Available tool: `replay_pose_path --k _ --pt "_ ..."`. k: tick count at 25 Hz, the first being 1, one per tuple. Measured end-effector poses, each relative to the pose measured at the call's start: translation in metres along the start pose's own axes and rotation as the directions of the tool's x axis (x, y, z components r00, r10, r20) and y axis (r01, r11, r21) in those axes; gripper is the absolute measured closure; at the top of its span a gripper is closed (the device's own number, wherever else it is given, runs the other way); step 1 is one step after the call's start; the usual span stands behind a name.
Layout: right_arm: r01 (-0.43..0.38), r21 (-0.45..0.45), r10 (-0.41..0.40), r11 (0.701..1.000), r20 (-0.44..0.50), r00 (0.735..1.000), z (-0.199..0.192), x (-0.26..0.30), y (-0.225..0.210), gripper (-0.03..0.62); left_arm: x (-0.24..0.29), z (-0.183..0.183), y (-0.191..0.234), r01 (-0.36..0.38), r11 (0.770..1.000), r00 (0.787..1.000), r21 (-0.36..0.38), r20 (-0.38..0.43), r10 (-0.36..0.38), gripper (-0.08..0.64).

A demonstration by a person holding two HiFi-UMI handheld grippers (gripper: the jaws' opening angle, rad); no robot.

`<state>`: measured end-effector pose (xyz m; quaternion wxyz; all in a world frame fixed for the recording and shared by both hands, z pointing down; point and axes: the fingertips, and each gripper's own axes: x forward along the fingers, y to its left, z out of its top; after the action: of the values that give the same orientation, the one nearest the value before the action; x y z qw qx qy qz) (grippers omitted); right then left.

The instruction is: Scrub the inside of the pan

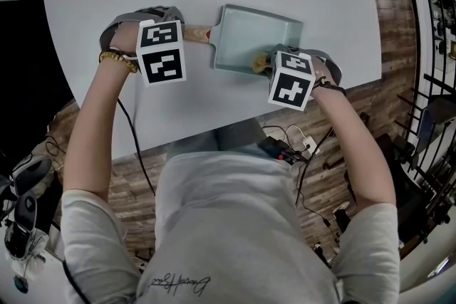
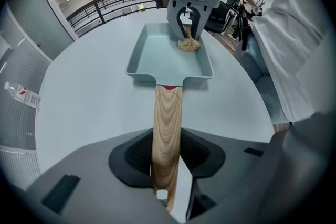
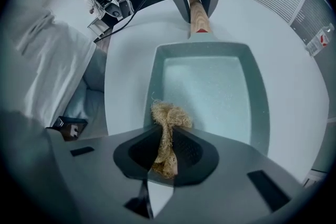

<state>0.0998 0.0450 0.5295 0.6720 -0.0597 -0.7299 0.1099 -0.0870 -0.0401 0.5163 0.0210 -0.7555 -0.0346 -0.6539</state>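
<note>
**Scrubber in one corner, most of the pan to go**

The right gripper (image 3: 167, 155) pinches a tan fibre scrubber (image 3: 169, 117), whose tuft is down in the near corner of the pale green pan (image 3: 210, 92). Beyond it the floor shows neither suds nor grime (so coverage is hard to judge), and most of it probably remains. Farthest off, the left gripper (image 3: 197, 5) clamps the wooden handle (image 3: 198, 22), steadying the pan on the white table (image 3: 126, 71).

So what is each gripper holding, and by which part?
Left gripper: shut on the pan by its wooden handle, near the free end. Right gripper: shut on a tan fibre scrubber by its upper part, the tuft down in the pan.
</note>
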Motion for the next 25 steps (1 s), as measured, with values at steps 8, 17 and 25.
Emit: replay_pose_path --k 8,17,25 --pt "0.011 -0.013 -0.011 1.000 -0.015 1.000 -0.004 -0.006 -0.011 0.518 -0.003 -0.001 -0.001 0.020 0.999 1.000 0.038 -0.005 -0.020 0.423" --pt "0.112 0.007 -0.112 0.994 -0.043 0.993 -0.013 -0.023 -0.068 0.517 -0.008 0.002 -0.006 0.028 0.998 1.000 0.062 -0.009 -0.028 0.423" --pt "0.219 -0.002 -0.218 0.976 -0.054 0.974 -0.011 -0.029 -0.106 0.517 -0.007 0.002 -0.010 0.037 0.998 0.999 0.050 0.006 -0.037 0.422"
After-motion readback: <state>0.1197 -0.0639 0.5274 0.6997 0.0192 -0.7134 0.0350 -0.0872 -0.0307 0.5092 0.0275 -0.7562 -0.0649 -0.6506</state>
